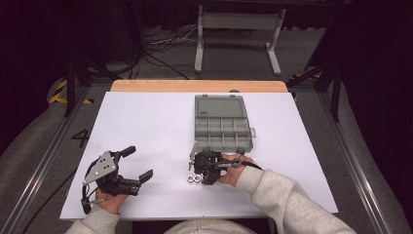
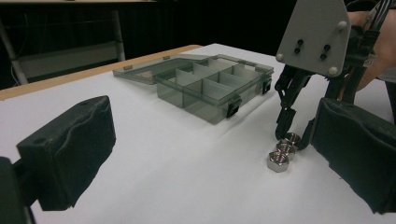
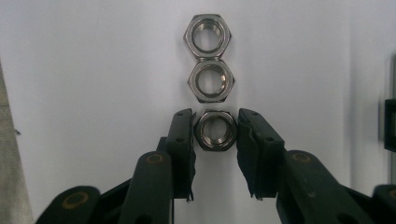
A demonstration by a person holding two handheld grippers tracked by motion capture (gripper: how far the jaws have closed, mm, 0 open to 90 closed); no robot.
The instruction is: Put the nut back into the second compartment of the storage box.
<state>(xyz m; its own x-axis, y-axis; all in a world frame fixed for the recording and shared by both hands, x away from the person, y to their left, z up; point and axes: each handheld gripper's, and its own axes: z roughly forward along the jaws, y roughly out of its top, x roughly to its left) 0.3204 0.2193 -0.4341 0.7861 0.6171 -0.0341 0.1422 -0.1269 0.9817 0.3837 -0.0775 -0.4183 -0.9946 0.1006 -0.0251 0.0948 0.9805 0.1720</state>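
Three steel hex nuts lie in a touching row on the white sheet. In the right gripper view the near nut [image 3: 215, 130] sits between the black pads, which press on its two flat sides. The middle nut [image 3: 210, 81] and far nut [image 3: 208, 35] lie free beyond it. My right gripper [image 3: 215, 132] is shut on the near nut, which rests on the sheet. The left gripper view shows the right gripper [image 2: 294, 138] pointing down at the nuts [image 2: 279, 161]. My left gripper [image 1: 137, 163] rests at the left, open and holding nothing.
A grey translucent compartment box [image 1: 197, 134] stands open just beyond the right gripper, its lid [image 1: 219, 106] laid back flat. The same box [image 2: 205, 109] has several divided cells that look bare. The sheet's front edge [image 1: 195, 214] runs close under both hands.
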